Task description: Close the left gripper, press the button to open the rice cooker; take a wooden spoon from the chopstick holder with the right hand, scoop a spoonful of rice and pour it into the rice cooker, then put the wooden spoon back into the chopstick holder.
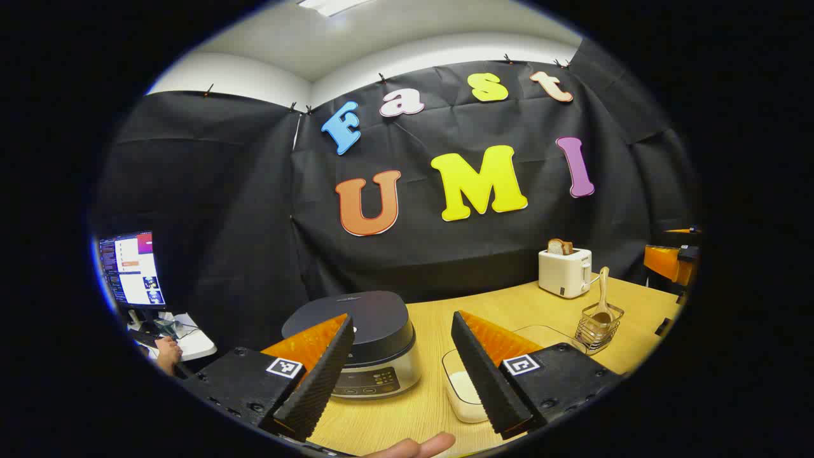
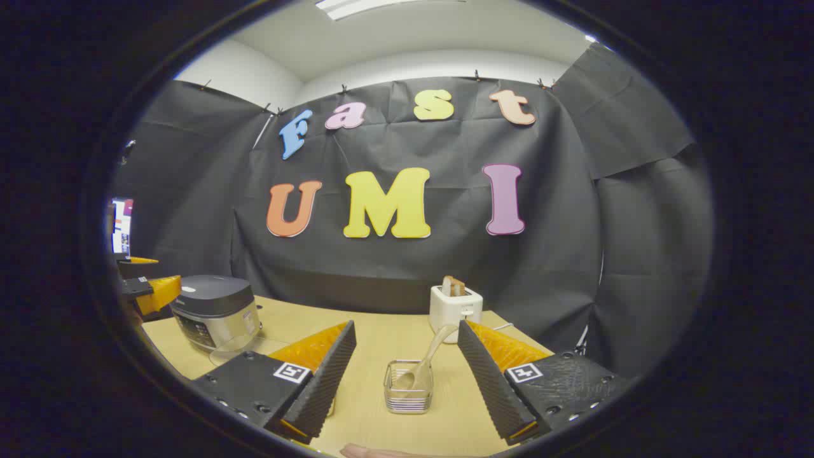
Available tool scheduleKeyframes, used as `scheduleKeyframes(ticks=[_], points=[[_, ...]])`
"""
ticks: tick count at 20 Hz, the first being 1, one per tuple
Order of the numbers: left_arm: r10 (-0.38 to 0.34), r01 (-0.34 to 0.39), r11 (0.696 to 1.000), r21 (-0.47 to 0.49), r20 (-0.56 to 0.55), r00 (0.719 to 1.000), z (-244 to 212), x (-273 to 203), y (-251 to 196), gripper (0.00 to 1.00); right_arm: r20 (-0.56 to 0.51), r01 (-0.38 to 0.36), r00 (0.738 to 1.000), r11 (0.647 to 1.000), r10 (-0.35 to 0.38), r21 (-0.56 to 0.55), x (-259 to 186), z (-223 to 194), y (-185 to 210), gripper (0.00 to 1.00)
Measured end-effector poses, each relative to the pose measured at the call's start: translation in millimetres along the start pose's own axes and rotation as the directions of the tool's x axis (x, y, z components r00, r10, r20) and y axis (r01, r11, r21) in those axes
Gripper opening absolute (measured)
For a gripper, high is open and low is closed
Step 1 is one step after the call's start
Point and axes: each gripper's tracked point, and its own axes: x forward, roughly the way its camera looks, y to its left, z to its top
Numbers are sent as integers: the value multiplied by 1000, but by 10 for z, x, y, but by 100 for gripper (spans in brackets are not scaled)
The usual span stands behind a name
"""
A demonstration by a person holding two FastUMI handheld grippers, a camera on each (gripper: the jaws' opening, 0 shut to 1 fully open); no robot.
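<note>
Here, the left gripper [image 1: 402,375] is held above the near edge of the pale wood-grain table [image 1: 509,302], its two fingers spread wide and grasping nothing. Beyond the gap between them stands the round rice cooker [image 1: 372,343], with a dark domed lid over a silver body and a control panel on its front; the lid is down. To the right of the cooker, partly hidden by the right-hand finger, lies a white rectangular container [image 1: 463,394]. Farther right stands the wire-mesh chopstick holder [image 1: 599,326], with the light wooden spoon [image 1: 602,296] upright in it, handle up. Behind it, against the black cloth wall, is a white toaster [image 1: 565,272] with a slice of bread in its slot. At far left a lit monitor [image 1: 132,268] stands on a small white desk, with a person's hand beside it.

In the right gripper view, the right gripper [image 2: 407,375] is likewise spread open and empty. The wire-mesh chopstick holder [image 2: 408,386] sits on the table between its fingers, apart from both; the wooden spoon [image 2: 425,366] leans in it, bowl down, handle tilted to the upper right. The toaster [image 2: 455,310] stands behind. The rice cooker [image 2: 215,310] is well to the left, with the other gripper just beside it at the left edge.
</note>
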Motion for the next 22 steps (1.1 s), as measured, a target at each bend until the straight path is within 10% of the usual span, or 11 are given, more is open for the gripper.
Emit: scheduleKeyframes(ticks=[15,22], points=[[27,-29,998,-64,-32,999,-40,70,187,97,-38,-18,999,1000,18,-10,87,-118,12,96],[13,-25,992,-125,-96,995,-41,252,451,48,-20,21,1000,1000,-21,-14,88,-70,-118,95]])
